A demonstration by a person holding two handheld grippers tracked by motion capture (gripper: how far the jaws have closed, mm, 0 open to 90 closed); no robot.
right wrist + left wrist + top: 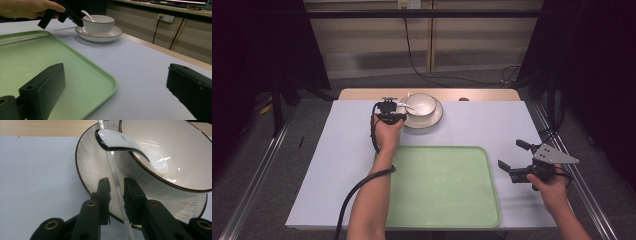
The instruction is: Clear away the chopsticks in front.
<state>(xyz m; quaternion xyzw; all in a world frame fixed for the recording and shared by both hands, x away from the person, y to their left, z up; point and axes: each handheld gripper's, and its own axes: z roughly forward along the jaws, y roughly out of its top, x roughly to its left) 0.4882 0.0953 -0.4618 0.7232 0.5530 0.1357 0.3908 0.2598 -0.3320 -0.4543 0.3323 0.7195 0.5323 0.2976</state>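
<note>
the left gripper (116, 183) has its jaws nearly together around a clear thin rod (117, 192) lying across the white dark-rimmed saucer (92, 170), likely to lift it, while the right gripper (523, 156) waits wide apart beside the green tray (447, 210).

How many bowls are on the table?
1. The bowl sits on a plate at the table's far edge, a spoon resting in it.

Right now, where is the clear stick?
In the left gripper view the clear stick lies across the plate's rim beside the bowl, running between the left tool's jaws, under the spoon's handle.
</note>
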